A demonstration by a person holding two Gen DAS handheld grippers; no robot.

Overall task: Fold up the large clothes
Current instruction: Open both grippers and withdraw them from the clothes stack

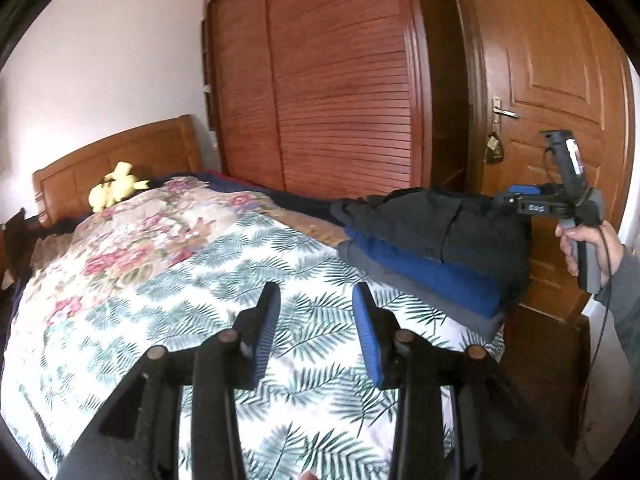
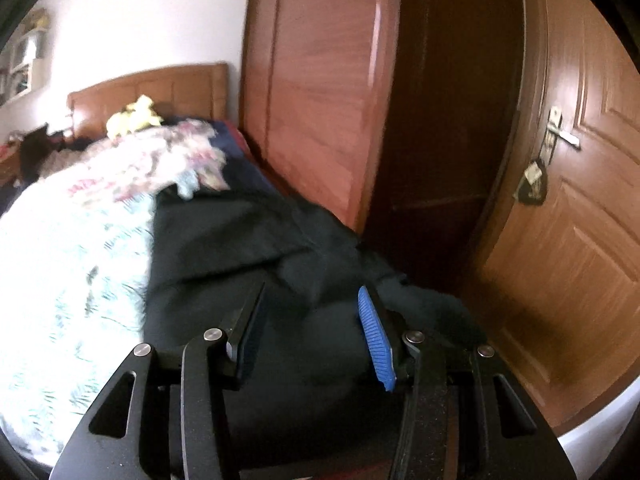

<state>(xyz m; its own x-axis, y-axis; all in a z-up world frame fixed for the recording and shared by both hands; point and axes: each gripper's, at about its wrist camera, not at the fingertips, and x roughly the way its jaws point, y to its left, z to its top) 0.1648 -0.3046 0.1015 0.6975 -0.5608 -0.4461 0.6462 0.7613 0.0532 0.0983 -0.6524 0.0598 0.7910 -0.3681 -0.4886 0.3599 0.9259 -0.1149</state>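
Through the left wrist camera, the left gripper (image 1: 316,312) is hovering over the palm-leaf quilt (image 1: 248,264) in the middle of the bed (image 1: 120,152), its jaws standing apart with nothing but the quilt showing between them. The folded clothes (image 1: 436,248) are lying at the bed's far right corner, close to the wooden door (image 1: 552,64): a dark jacket-like piece on top, a bright blue layer under it and a grey one at the bottom, the stack looking fairly square though the top layer is puckering at its left end. The right gripper (image 1: 505,201) is showing side-on at the stack's right end, held by a hand (image 1: 588,240); from here its opening cannot be read. A yellow plush toy (image 1: 116,188) is sitting by the headboard.

Through the right wrist camera, which is blurring, the right gripper (image 2: 312,328) is sitting just above the dark garment (image 2: 248,240), its jaws spread and its pads not pressing on the cloth. The fabric is looking soft, thick and creased, spreading along the bed's right edge beside the wardrobe (image 2: 320,100).

To finish this step well, the person is probably best off keeping both grippers clear of the cloth while drawing away, so no fold is getting dragged open, and smoothing the puckered end before reaching for another garment.
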